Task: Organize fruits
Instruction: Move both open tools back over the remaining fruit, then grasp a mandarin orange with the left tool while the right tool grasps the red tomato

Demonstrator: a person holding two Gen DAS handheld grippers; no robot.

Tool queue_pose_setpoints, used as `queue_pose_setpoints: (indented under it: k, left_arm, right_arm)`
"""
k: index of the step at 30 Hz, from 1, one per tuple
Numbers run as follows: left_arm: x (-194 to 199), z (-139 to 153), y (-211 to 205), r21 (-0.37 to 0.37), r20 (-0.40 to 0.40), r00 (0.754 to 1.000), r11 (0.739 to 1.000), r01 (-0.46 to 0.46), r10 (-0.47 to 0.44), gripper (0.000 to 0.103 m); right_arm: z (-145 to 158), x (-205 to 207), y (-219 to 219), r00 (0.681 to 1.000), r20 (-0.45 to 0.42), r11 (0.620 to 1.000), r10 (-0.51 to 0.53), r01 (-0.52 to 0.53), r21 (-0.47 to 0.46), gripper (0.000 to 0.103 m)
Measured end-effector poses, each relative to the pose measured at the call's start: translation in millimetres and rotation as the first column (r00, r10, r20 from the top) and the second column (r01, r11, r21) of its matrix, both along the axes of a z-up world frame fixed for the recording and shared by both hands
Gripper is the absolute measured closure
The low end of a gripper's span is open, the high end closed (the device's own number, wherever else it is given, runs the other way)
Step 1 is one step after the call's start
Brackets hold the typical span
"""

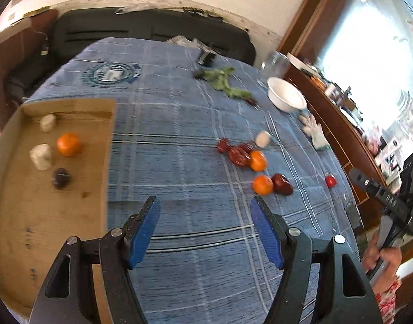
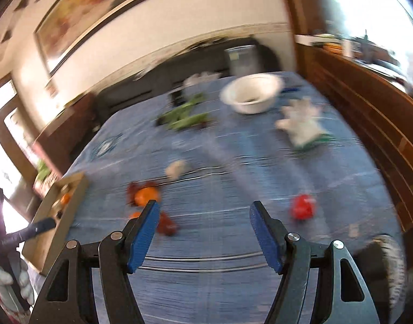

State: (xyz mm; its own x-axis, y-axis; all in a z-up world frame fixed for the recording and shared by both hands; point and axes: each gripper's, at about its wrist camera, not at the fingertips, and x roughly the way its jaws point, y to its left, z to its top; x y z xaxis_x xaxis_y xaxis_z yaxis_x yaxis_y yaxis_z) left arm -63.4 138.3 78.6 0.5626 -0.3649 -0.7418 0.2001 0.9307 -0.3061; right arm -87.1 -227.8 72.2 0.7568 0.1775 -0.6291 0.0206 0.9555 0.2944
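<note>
My left gripper (image 1: 205,205) is open and empty above the blue checked cloth (image 1: 179,135). A cardboard tray (image 1: 44,216) at the left holds an orange (image 1: 68,144), two pale fruits (image 1: 41,156) and a dark fruit (image 1: 61,178). On the cloth lie two oranges (image 1: 262,185), dark red fruits (image 1: 237,155), a pale fruit (image 1: 262,139) and a small red fruit (image 1: 330,181). My right gripper (image 2: 203,209) is open and empty; its view is blurred. It shows the red fruit (image 2: 303,206), an orange (image 2: 145,195) and the tray (image 2: 58,216).
A white bowl (image 1: 286,97) stands at the far right of the table, with green leaves (image 1: 225,81), a white glove (image 1: 314,131) and a clear jar (image 1: 276,63) nearby. A wooden sideboard (image 1: 341,135) runs along the right. A black sofa (image 1: 152,32) is behind.
</note>
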Motion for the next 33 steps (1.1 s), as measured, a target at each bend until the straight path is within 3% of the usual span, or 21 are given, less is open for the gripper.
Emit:
queue_pose_setpoints:
  k: [9, 19, 27, 28, 31, 33]
  left_arm:
    - [21, -38, -66, 0.016, -0.075, 0.993, 0.996, 0.092, -0.091, 0.035]
    - [36, -55, -127, 0.188, 0.029, 0.980, 0.964, 0.187, -0.196, 0.035]
    - [53, -62, -137, 0.170, 0.034, 0.982, 0.969, 0.178, -0.186, 0.035]
    - [53, -62, -138, 0.172, 0.045, 0.981, 0.969, 0.179, -0.189, 0.039]
    - [52, -66, -141, 0.189, 0.040, 0.978, 0.962, 0.195, -0.206, 0.072]
    - [53, -68, -139, 0.175, 0.036, 0.977, 0.964, 0.200, -0.209, 0.073]
  right_arm:
    - [-44, 14, -52, 0.987, -0.102, 0.983, -0.121, 0.133, 0.122, 0.030]
    - [-61, 36, -47, 0.981, -0.102, 0.984, -0.167, 0.172, 0.042, 0.030]
    - [-75, 40, -55, 0.976, -0.116, 0.980, -0.186, 0.192, 0.047, 0.030]
    - [-76, 41, -54, 0.975, -0.118, 0.980, -0.186, 0.192, 0.042, 0.030]
    - [-76, 42, -50, 0.976, -0.121, 0.982, -0.183, 0.186, 0.015, 0.034]
    - [-76, 43, -46, 0.975, -0.119, 0.983, -0.185, 0.186, -0.007, 0.042]
